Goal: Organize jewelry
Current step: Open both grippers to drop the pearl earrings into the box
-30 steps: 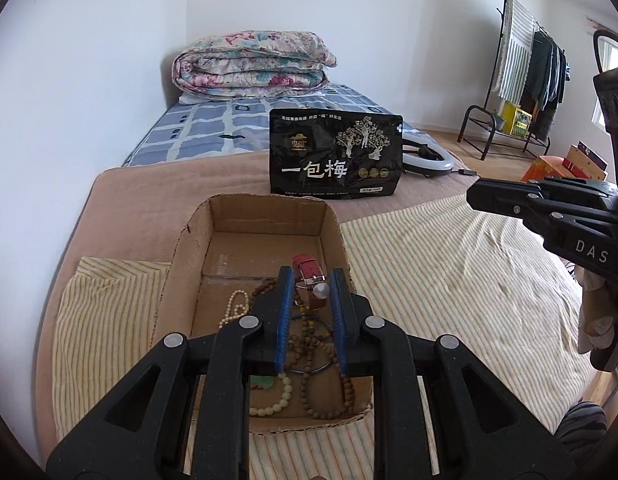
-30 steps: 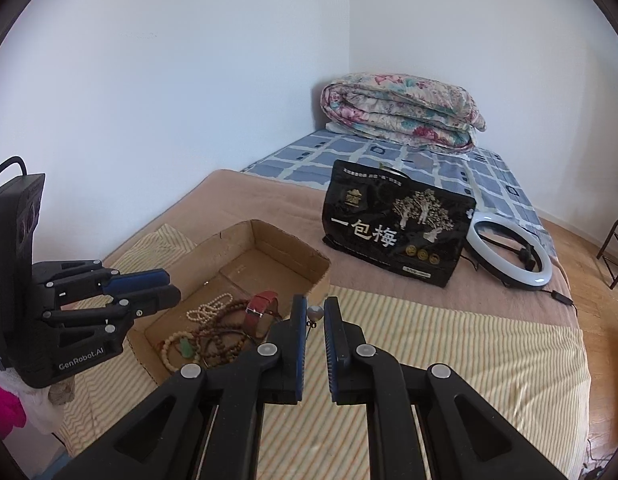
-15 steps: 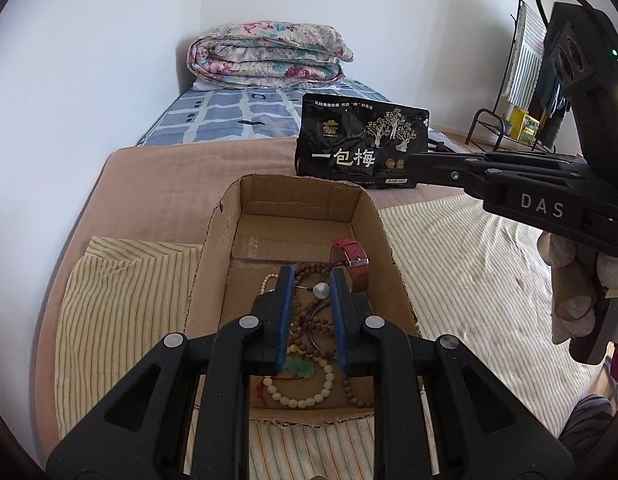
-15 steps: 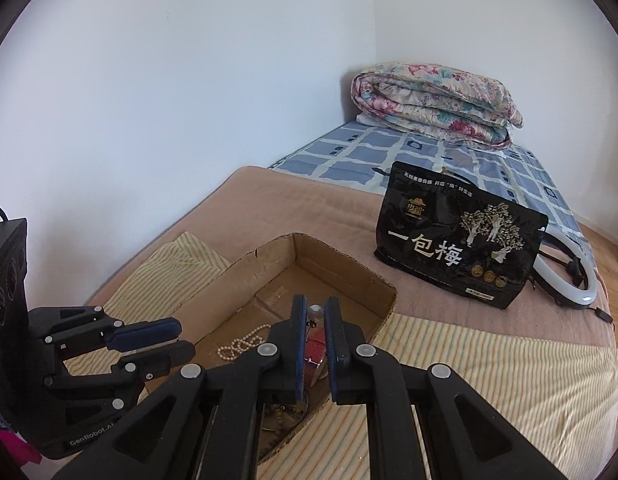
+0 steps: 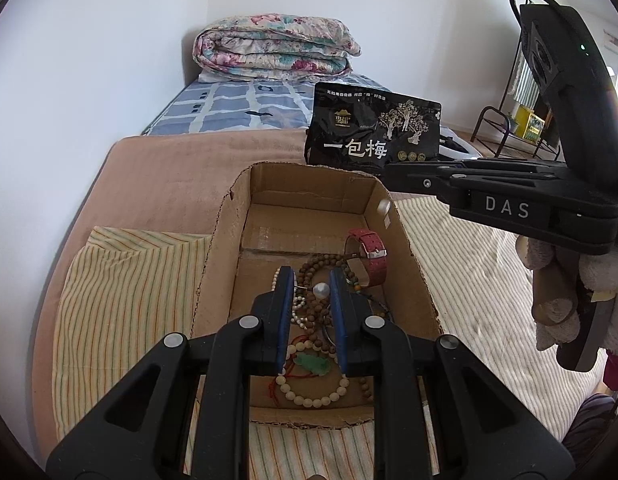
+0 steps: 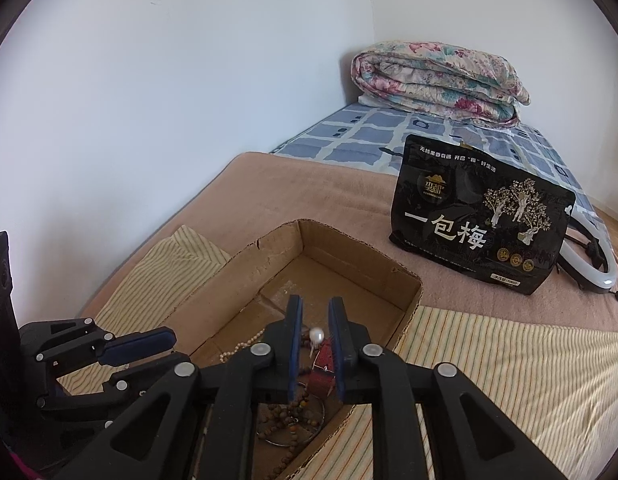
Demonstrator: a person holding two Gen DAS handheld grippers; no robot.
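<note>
An open cardboard box (image 5: 229,240) (image 6: 245,280) lies on a striped cloth on the bed. It holds a red watch strap (image 5: 369,252), brown bead bracelets (image 5: 321,264), a cream bead bracelet with a green pendant (image 5: 313,364) and a thin pearl string (image 5: 297,308). My left gripper (image 5: 311,276) (image 6: 169,346) hangs over the box, shut on a pearl earring (image 5: 321,290) whose pin reaches the left pad. My right gripper (image 6: 315,304) (image 5: 393,174) is over the box's right side with its jaws opening. A second pearl earring (image 6: 317,335) (image 5: 385,206) is loose between them, touching neither pad.
A black snack bag (image 5: 373,136) (image 6: 481,216) stands just behind the box. Beyond it are a folded floral quilt (image 5: 277,48) and a white ring light (image 6: 589,264). A clothes rack (image 5: 517,128) stands at the far right. A gloved hand (image 5: 557,280) holds the right gripper.
Both grippers have moved in over the box. The right jaws have parted from shut, and its pearl earring has come loose. The left grip looks the same.
</note>
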